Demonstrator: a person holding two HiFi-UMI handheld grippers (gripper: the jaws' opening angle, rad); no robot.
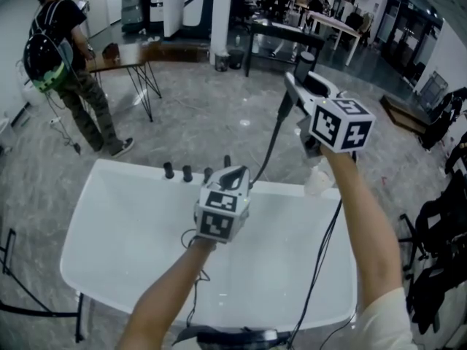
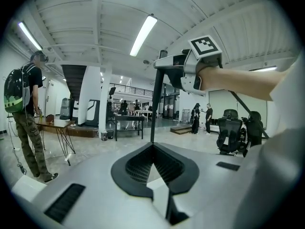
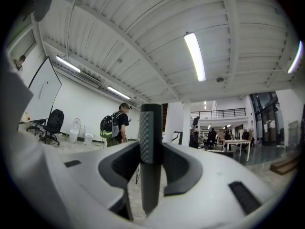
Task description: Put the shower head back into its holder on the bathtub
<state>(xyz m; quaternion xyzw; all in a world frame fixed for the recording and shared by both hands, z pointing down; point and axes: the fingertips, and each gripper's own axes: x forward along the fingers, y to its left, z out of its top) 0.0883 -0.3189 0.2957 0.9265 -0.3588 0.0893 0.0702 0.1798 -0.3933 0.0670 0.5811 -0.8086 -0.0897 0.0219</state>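
The white bathtub [image 1: 139, 246] lies below me in the head view. My right gripper [image 1: 297, 87] is up above its far right corner, shut on the dark shower head [image 1: 287, 105]; the ribbed handle [image 3: 150, 128] stands upright between the jaws. A black hose [image 1: 271, 141] drops from the shower head to my left gripper [image 1: 238, 173], which is shut on it over the tub's far rim. In the left gripper view the hose [image 2: 155, 104] rises from the closed jaw tips to the shower head [image 2: 167, 61]. Several dark knobs [image 1: 187, 173] stand on that rim; I cannot tell which is the holder.
Black cables [image 1: 321, 261] trail across the tub toward me. A person with a backpack [image 1: 66, 64] stands at the far left beside a small table [image 1: 128, 60]. Office chairs and bags [image 1: 438, 268] crowd the right side. More tables and people are far back.
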